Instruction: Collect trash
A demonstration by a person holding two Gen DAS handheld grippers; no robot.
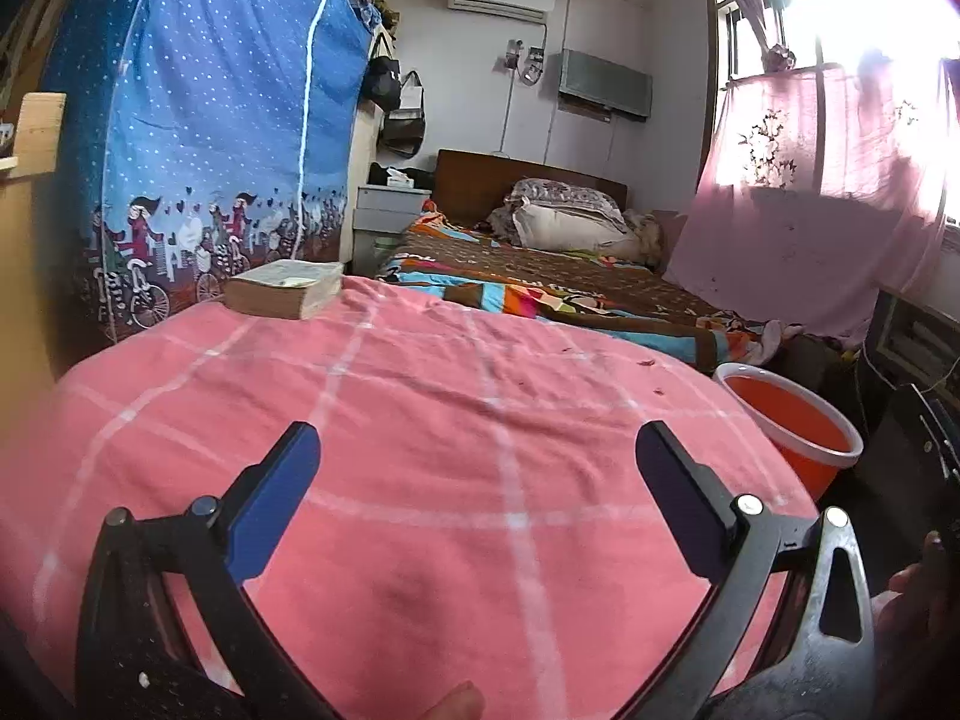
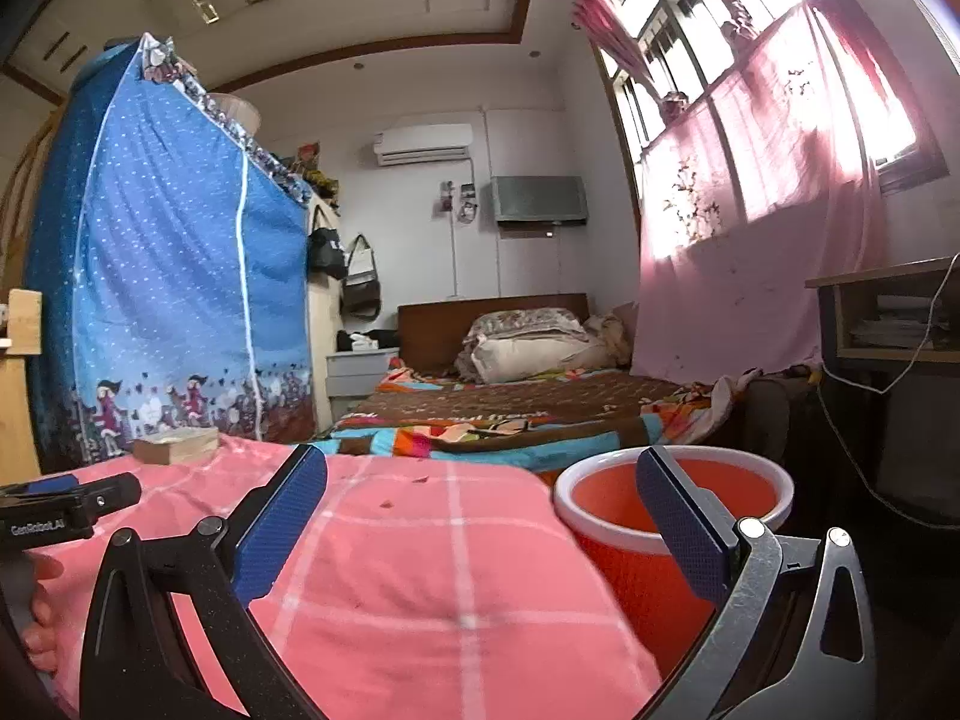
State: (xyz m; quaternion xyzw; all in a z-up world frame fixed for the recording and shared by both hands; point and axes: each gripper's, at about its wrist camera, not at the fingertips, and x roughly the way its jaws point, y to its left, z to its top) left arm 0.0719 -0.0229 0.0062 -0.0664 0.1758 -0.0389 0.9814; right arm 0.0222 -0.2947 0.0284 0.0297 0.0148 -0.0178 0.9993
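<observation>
Both tongs, left (image 1: 477, 450) and right (image 2: 480, 474), gape empty, seemingly above pink cloth (image 1: 420, 420)

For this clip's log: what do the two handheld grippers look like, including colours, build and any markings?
Both match. The left gripper and right gripper each have two flat black fingers faced with textured blue pads, hinged by silver-headed pivot bolts onto curved black frames with triangular cut-outs. In the right wrist view, the left gripper's black body carries white "GenRobot.AI" lettering. No cables or sleeves are visible.
</observation>
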